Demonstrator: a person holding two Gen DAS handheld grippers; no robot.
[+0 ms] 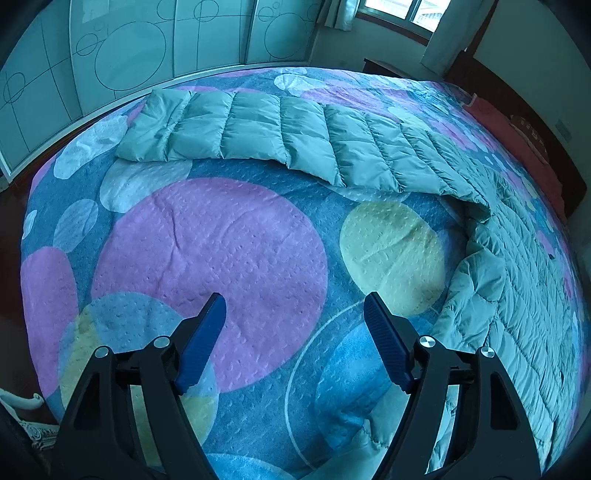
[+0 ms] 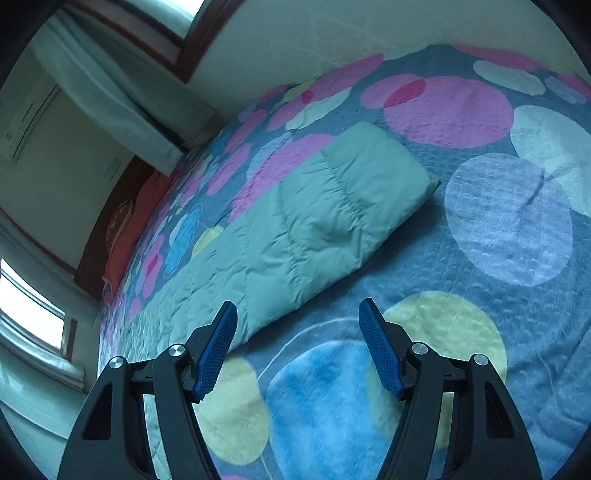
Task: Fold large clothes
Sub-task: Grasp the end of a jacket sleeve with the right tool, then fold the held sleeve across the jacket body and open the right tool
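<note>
2 wrist-mounted fisheye views, each looking forward along its own pair of blue-padded fingers and downward onto a bed.

Left wrist view: set above the near part of the bedspread (image 1: 207, 236), facing across it toward the wardrobe doors (image 1: 122, 55) and a window (image 1: 399, 11); level horizon; moderately near the cloth.

Right wrist view: similarly near, strongly rolled, with wall and curtain (image 2: 110, 96) tilted at upper left.

Shared: the circle-patterned bedspread, the pale green quilted garment (image 1: 258, 129) (image 2: 295, 229), the red headboard end.

Dim, blue-green daylight from blown-out window (image 2: 31, 314); strong fisheye curvature, dark vignetted corners; slight motion blur in right view.
</note>
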